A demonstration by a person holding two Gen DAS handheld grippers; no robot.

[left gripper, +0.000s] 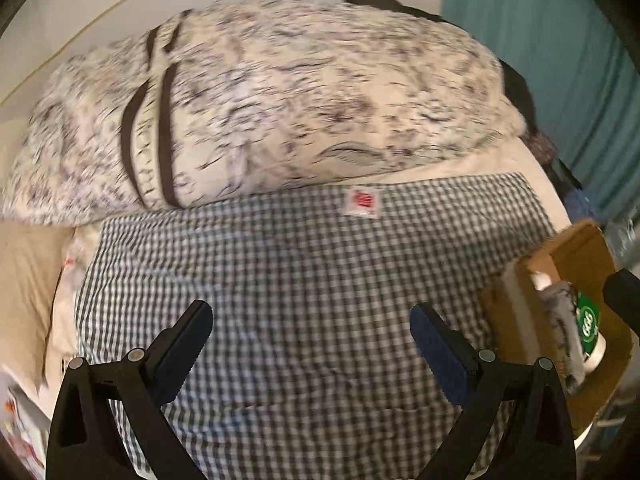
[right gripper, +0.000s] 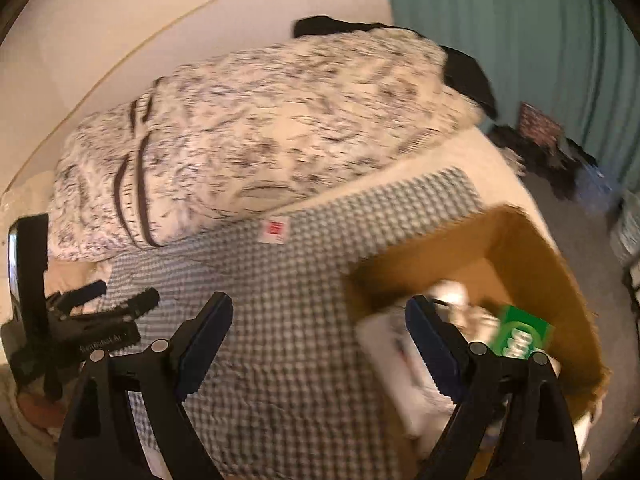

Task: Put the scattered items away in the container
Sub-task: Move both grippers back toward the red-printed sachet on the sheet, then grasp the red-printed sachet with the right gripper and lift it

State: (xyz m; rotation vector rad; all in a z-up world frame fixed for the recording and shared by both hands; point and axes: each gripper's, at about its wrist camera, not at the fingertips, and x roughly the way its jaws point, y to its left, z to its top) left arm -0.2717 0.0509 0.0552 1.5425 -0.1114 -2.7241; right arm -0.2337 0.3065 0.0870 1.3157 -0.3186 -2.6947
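Note:
A brown cardboard box point(right gripper: 532, 248) stands at the right on a checked cloth point(right gripper: 288, 304). It holds a green-labelled item point(right gripper: 520, 334), a white packet point(right gripper: 404, 364) and other pale things. My right gripper point(right gripper: 318, 316) is open and empty, hovering at the box's left rim. My left gripper point(left gripper: 312, 320) is open and empty above the checked cloth point(left gripper: 312, 264). The box point(left gripper: 576, 256) shows at the right edge of the left wrist view with a green-labelled bottle point(left gripper: 588, 328) inside. The left gripper also shows at the left of the right wrist view point(right gripper: 120, 300).
A large patterned pillow point(left gripper: 280, 100) lies behind the cloth; it also shows in the right wrist view point(right gripper: 260, 120). A teal curtain point(right gripper: 520, 40) hangs at the right. Dark clutter point(right gripper: 552, 148) lies on the floor beyond the bed.

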